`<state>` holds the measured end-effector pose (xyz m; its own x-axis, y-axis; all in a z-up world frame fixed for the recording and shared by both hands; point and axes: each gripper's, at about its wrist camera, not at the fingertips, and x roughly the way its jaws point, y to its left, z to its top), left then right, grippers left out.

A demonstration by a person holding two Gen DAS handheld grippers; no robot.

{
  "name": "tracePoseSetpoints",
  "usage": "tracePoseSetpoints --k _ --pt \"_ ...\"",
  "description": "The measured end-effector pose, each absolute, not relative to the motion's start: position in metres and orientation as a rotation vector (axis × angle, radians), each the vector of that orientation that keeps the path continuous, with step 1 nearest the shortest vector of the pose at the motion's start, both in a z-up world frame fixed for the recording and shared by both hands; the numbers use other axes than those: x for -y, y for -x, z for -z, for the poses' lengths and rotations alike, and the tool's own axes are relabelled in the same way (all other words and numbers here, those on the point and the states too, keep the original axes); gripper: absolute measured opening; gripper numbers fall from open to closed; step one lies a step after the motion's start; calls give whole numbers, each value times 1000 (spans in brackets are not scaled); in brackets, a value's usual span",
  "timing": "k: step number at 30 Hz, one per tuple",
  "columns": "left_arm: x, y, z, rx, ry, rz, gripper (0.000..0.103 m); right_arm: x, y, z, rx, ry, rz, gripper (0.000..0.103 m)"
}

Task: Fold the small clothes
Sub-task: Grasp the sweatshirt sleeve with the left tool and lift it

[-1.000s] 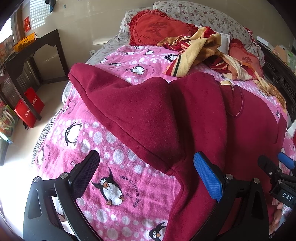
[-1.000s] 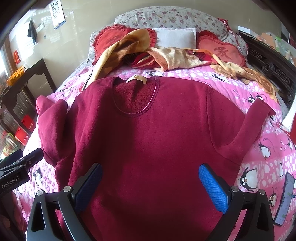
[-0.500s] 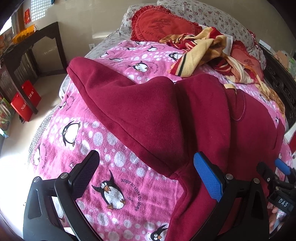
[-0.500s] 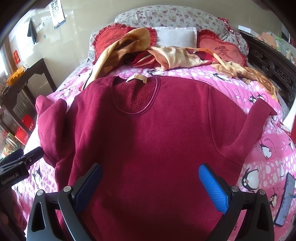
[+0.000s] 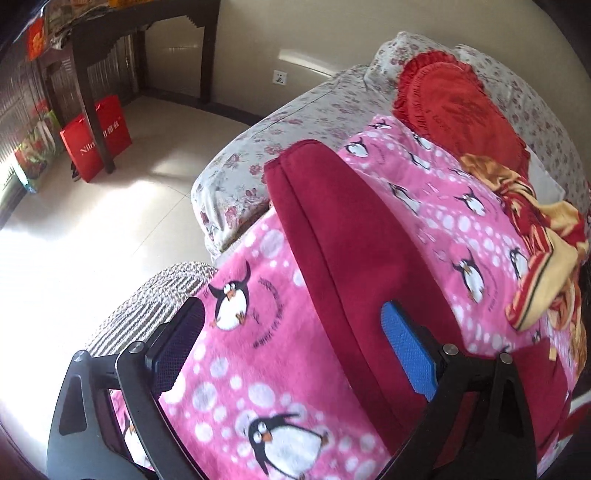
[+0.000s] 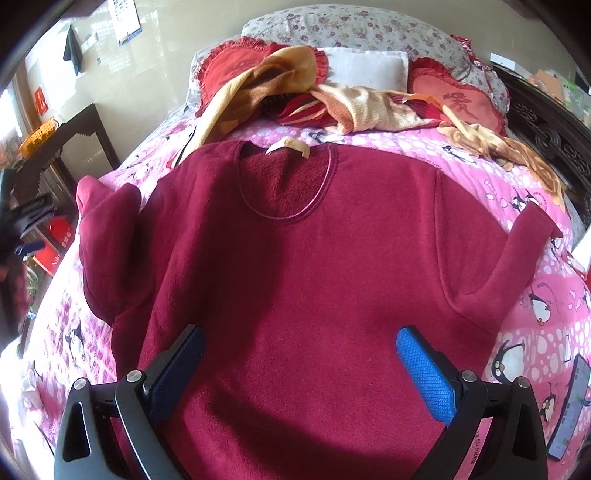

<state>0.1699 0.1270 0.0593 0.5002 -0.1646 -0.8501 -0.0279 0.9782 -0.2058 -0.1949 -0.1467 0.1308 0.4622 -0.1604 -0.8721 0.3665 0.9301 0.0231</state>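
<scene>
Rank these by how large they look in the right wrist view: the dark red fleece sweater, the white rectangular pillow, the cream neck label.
1. Dark red fleece sweater, much the largest, though nearest the camera.
2. White rectangular pillow, far off.
3. Cream neck label, smallest.

Home bedroom: bed [image 6: 480, 177], pillows [image 6: 362, 29].

Maroon sweater [image 6: 295, 280]: thick fleece cloth, matt, fuzzy nap. Penguin blanket [image 5: 288, 354]: plush cloth, soft, matt. Right hand-held gripper [image 6: 300, 363]: glossy black plastic frame, metal screws, blue pads with rough dimpled texture. Floor [image 5: 92, 236]: smooth glossy tile. Side table [image 5: 92, 74]: dark wood.
</scene>
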Motion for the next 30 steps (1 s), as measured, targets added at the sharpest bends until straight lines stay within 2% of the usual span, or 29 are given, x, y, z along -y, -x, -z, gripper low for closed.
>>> tracePoseSetpoints --k 1,3,7,8,10,12,14,16,18,23,30 --pt "-132 -178 -53 -1058 230 85 92 147 194 -129 -1051 -219 323 103" --pt "-138 -194 -39 -1077 282 82 82 147 191 -125 -1068 -214 313 103" --pt "-139 -209 -21 -1076 326 116 78 149 184 -120 -1085 -209 312 103" --pt "-137 -211 -20 -1065 332 129 75 151 182 -119 -1087 -215 311 103" --pt "-133 -212 -20 -1045 347 161 65 154 181 -118 -1088 -225 311 103" --pt "-132 -214 -21 -1031 368 203 40 157 179 -116 -1090 -233 315 103" --pt "-126 -215 -25 -1021 372 246 23 159 177 -113 -1095 -242 321 103" --pt "-121 -214 -30 -1009 343 254 13 160 176 -113 -1096 -251 322 103" --pt "-123 -214 -35 -1000 347 258 8 159 177 -114 -1090 -254 322 103" --pt "-142 -208 -46 -988 455 290 6 156 183 -122 -1070 -252 314 103" --pt "-159 -180 -88 -908 434 333 6 155 191 -131 -1047 -273 314 103"
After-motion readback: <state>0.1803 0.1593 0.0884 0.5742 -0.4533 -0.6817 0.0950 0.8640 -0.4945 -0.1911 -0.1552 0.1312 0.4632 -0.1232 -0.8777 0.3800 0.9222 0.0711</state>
